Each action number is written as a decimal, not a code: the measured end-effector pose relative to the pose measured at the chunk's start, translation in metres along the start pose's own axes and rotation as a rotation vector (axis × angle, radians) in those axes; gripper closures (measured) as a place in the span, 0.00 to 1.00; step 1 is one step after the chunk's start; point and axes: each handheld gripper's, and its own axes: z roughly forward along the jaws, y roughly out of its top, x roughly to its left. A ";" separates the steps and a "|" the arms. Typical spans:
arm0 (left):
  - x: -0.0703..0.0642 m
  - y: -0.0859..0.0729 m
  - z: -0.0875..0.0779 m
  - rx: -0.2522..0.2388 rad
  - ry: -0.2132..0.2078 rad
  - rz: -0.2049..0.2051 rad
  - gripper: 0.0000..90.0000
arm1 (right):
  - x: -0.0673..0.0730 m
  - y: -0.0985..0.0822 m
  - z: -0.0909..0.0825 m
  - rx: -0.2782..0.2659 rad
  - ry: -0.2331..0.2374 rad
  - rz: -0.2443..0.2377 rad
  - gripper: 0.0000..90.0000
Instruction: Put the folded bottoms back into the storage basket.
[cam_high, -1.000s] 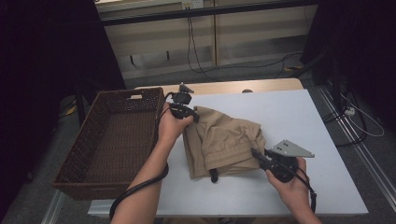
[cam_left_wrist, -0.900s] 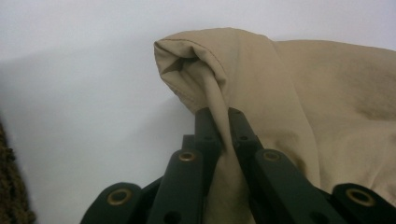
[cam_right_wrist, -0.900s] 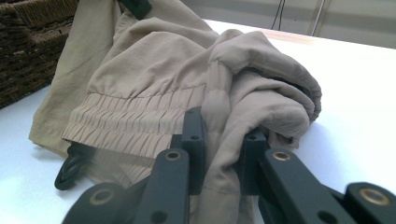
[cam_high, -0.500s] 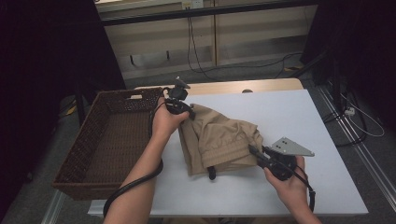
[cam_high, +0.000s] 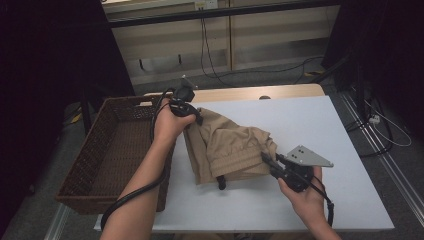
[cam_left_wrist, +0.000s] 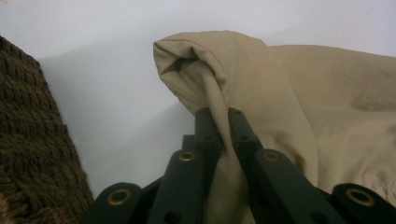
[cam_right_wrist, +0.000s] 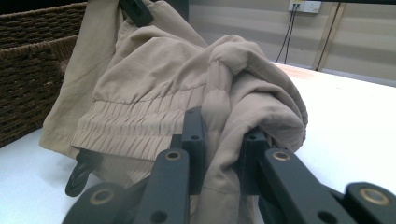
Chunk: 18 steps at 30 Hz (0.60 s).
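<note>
A tan garment (cam_high: 230, 145) with an elastic waistband lies bunched on the white table (cam_high: 310, 120). My left gripper (cam_high: 199, 118) is shut on its upper left corner and holds that corner raised off the table. In the left gripper view the black jaws pinch a fold of the tan garment (cam_left_wrist: 261, 79) at my left gripper (cam_left_wrist: 221, 117). My right gripper (cam_high: 265, 158) is shut on the garment's right edge near the table's front. In the right gripper view the cloth (cam_right_wrist: 187, 79) is clamped in my right gripper (cam_right_wrist: 223, 128). A black toggle (cam_high: 221, 181) hangs from the hem.
A dark wicker basket (cam_high: 107, 150) stands off the table's left edge, beside my left forearm. Wooden cabinets (cam_high: 225, 40) with hanging cables line the back. The right half of the table is bare white surface.
My left gripper has risen and drawn the garment's upper left corner up and toward the basket. The cloth has bunched tighter. My right gripper has stayed in place.
</note>
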 end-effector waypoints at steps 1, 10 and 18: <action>0.000 0.000 -0.001 0.005 0.002 0.004 0.95 | 0.001 0.000 0.000 -0.002 -0.001 0.001 0.87; 0.003 0.004 -0.013 0.008 0.004 -0.005 0.95 | 0.004 0.004 0.002 -0.026 0.011 0.003 0.87; 0.004 0.006 -0.023 0.007 0.006 -0.005 0.95 | 0.006 0.009 0.003 -0.040 0.018 0.003 0.87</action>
